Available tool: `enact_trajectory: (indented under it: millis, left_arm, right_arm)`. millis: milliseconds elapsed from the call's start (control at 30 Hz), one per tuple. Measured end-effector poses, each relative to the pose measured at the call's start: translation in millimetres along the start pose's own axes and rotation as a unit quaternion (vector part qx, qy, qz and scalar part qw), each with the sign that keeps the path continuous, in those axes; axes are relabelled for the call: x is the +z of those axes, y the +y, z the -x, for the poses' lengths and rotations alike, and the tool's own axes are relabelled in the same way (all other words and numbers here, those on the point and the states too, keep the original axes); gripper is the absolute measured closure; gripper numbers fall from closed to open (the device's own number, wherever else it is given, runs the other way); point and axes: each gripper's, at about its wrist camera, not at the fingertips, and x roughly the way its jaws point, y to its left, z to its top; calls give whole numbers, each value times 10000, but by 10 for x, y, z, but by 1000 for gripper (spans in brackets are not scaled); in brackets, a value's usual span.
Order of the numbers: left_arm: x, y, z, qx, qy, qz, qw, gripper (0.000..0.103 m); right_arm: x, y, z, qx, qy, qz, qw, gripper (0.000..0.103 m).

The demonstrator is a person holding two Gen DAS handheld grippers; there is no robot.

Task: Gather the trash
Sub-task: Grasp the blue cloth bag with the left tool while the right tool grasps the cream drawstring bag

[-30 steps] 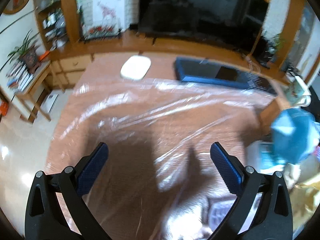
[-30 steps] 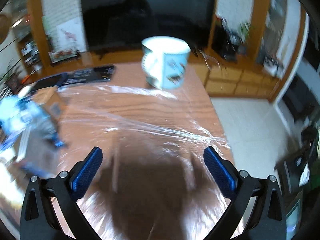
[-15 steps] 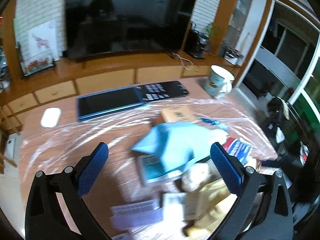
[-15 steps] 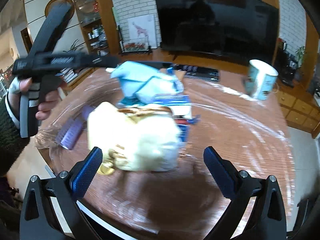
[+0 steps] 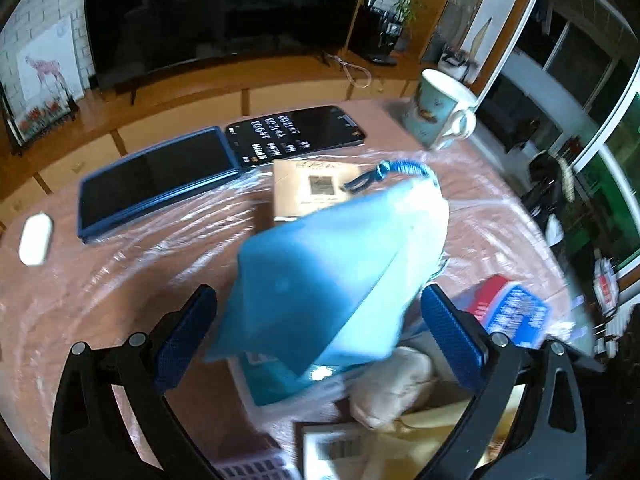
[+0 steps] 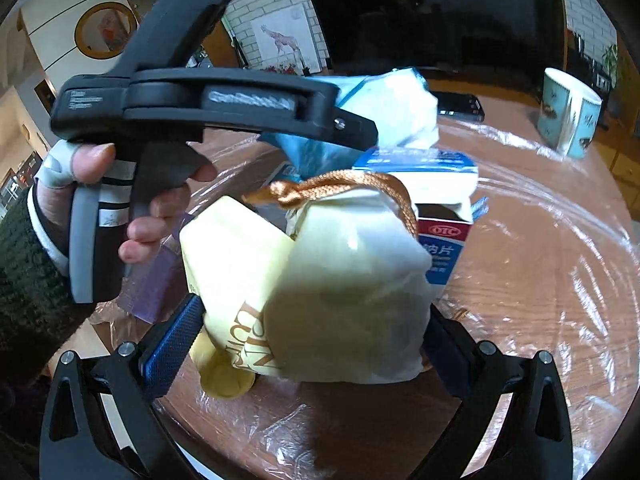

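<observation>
Within the last second both views have been swung from bare film-covered counter (image 5: 120, 280) onto the trash pile, so collection is judged to be just starting. The left gripper (image 5: 320, 320) is spread wide around a blue bag (image 5: 320, 272), nothing clamped; the right gripper (image 6: 308, 340) is likewise held open astride a cream bag (image 6: 344, 300) with a gold cord. One red-and-blue medicine box (image 6: 444, 248), one brown card (image 5: 308, 188), one mug (image 5: 440, 108), two tablets and one white mouse are counted.
</observation>
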Motion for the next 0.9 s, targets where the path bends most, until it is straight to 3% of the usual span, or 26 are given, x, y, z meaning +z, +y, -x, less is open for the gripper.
enact_trajectory:
  millis: [200, 367, 500, 633, 767, 900]
  left_arm:
    - [84, 1, 5, -44, -130, -205, 9997, 2]
    - [169, 12, -104, -76, 17, -475, 9988, 2]
    - [195, 40, -157, -376, 25, -413, 9984, 3]
    - [198, 56, -181, -568, 26, -405, 9976, 19]
    - [186, 71, -143, -810, 0, -417, 9958, 35]
    - [160, 74, -101, -933, -26, -393, 9949, 43]
  right_arm:
    - [-9, -41, -2, 262, 68, -168, 9995, 4]
    - [-41, -105, -65, 572, 260, -327, 9975, 4]
    - [-76, -180, -113, 962, 339, -553, 9932, 4]
    - [-108, -275, -153, 1383, 400, -803, 9863, 9]
    - [-143, -389, -162, 1883, 373, -1060, 9757, 30]
    - [-187, -403, -81, 2053, 271, -1073, 9724, 38]
